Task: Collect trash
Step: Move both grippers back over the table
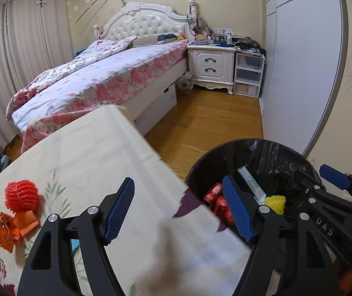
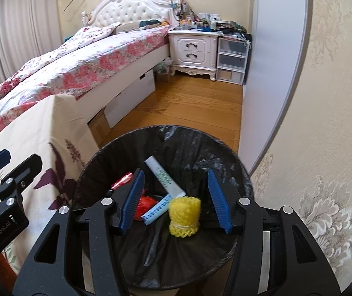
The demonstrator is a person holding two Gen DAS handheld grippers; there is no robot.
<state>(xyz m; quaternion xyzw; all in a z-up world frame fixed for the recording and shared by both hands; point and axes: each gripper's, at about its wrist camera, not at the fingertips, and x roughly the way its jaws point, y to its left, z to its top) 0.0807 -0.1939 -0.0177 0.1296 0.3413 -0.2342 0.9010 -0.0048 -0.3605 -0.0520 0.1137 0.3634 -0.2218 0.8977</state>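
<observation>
Below the spread right hand-held gripper (image 2: 176, 201), yellow netting (image 2: 184, 215) lies in the bin (image 2: 200, 143).

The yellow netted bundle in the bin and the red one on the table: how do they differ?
The yellow netted bundle lies inside the black-lined bin, below the open right gripper; the red netted bundle sits on the tablecloth, left of the open left gripper. Yellow looks tied near one end; red looks rounder. Both are ribbed foam-like netting.
</observation>
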